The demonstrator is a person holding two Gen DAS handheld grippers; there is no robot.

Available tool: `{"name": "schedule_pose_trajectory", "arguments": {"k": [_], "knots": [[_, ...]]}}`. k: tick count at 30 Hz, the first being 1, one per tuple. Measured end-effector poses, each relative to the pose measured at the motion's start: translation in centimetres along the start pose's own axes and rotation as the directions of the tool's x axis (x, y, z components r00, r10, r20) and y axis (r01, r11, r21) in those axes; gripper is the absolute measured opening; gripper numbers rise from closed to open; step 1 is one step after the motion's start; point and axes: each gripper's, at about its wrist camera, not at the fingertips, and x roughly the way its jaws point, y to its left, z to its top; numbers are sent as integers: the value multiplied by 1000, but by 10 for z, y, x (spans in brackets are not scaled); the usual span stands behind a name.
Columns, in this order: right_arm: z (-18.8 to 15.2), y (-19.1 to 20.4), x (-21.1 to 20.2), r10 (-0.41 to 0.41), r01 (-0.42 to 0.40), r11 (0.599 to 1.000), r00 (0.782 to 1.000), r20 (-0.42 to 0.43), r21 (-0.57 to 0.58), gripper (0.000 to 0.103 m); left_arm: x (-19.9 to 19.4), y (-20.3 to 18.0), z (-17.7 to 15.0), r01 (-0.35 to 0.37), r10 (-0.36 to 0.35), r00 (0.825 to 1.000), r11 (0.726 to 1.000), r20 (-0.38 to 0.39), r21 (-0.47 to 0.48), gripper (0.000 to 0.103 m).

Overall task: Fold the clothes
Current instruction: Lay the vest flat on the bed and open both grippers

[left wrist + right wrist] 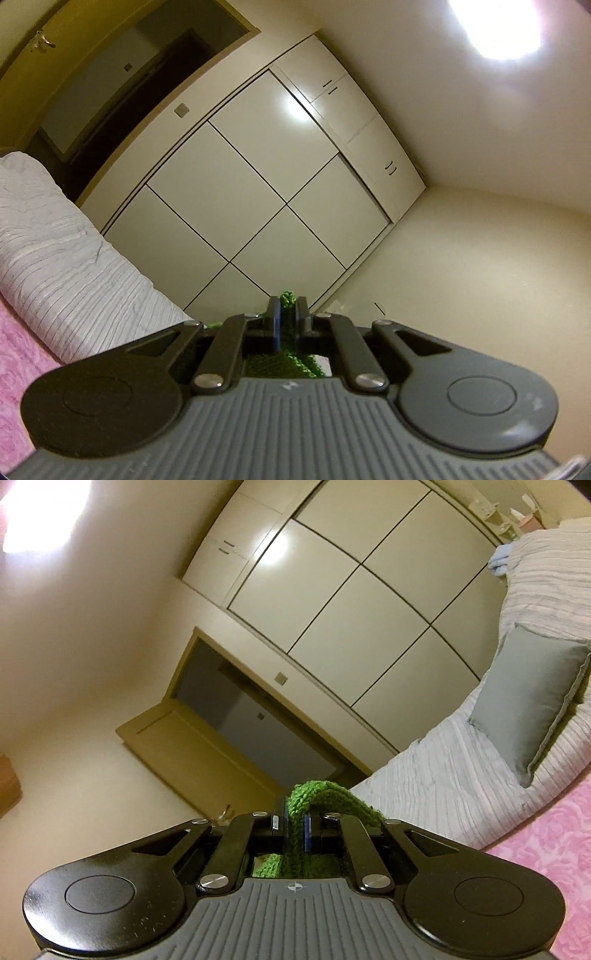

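Note:
A green knitted garment [314,801] is pinched in both grippers and held up in the air. In the right wrist view my right gripper [295,818] is shut on a thick fold of the knit, which loops over the right finger and hangs down behind the jaws. In the left wrist view my left gripper [288,310] is shut on another edge of the green knit [287,298]; only a small tuft pokes out above the fingertips, with more green visible below. Most of the garment is hidden under the grippers.
Both cameras tilt up toward a white panelled wardrobe [240,184] and a doorway [240,716]. A bed with a striped grey-white cover [55,251] and pink blanket [546,867] lies below. A grey pillow [532,701] rests on the bed. A ceiling light [498,26] glares.

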Motion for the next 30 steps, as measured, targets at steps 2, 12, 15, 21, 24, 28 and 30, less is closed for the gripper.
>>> {"name": "schedule_pose_trajectory", "arguments": {"k": [2,12,15,21,24,28,30], "knots": [[-14,-9,-16,-8,7,1000,999,-44,-14,6,-8,5,-10,-15,14,1000,1000,-24,-11,4],[-201,-117,-115,-554,493,810,468,-689,-317,12,-86,89,-148,-495,382,773,862,-507,-105,5],[-222,-150,-140,-544,604,763,412,-731,-228,13,-88,98,-174,-583,488,661,812,-570,19,6],[-220,-150,-142,-610,580,759,475,-634,-296,28,-77,90,-207,-621,523,642,784,-560,20,21],[-234,-155,-140,-639,542,752,459,-617,-375,45,-71,87,-225,-632,556,610,771,-565,76,23],[-265,-170,-153,-642,535,740,384,-663,-407,46,-72,81,-248,-651,571,581,754,-580,89,23],[-270,-175,-162,-627,535,748,377,-682,-391,46,-76,79,-256,-654,572,574,751,-586,91,23]]}}
